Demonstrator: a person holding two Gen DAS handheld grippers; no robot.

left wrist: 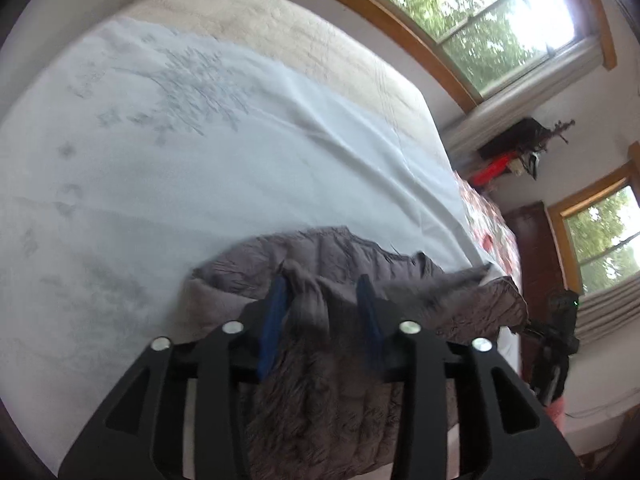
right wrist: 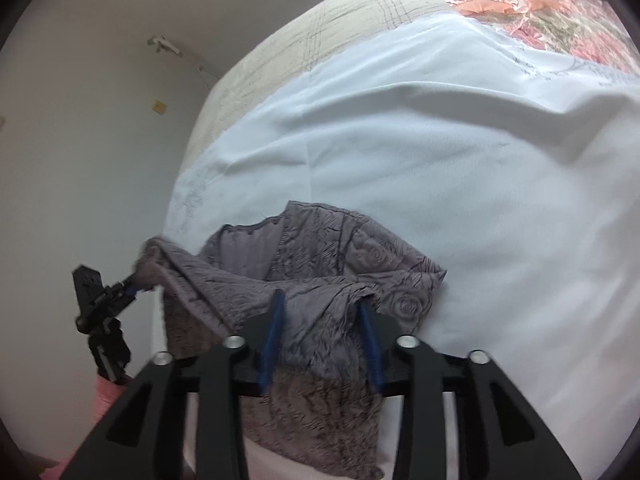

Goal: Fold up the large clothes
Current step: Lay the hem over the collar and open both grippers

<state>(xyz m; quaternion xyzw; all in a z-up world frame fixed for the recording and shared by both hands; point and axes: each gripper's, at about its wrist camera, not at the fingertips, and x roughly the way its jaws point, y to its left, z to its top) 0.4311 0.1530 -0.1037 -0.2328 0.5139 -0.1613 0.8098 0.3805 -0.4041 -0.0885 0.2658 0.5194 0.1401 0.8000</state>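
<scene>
The grey quilted garment with a raised rose pattern and a fuzzy plush lining [right wrist: 320, 276] lies bunched at the near edge of the bed, part of it draped over the side toward the cameras. It looks thick, soft and limp, with some weight to it: it will sag and fold on itself wherever it is not supported, and the plush face should grip well against rubber pads (the smoother quilted face perhaps less so). The best holds, I judge, are the stitched hems and corners, where the layers are firm enough to pinch without slipping.

The left gripper [left wrist: 324, 300] has its blue-padded jaws partly apart, with a ridge of the fabric lying between them; the pads do not appear to press on it. The right gripper [right wrist: 320, 308] stands wider open over another fold, cloth between the jaws but loose.

Under the garment is a pale blue printed bedsheet [left wrist: 200, 168], spread over a cream quilted bedcover [left wrist: 280, 32], with a red floral blanket [right wrist: 560, 20] beyond. Wooden-framed windows [left wrist: 480, 20] show in the left wrist view.
</scene>
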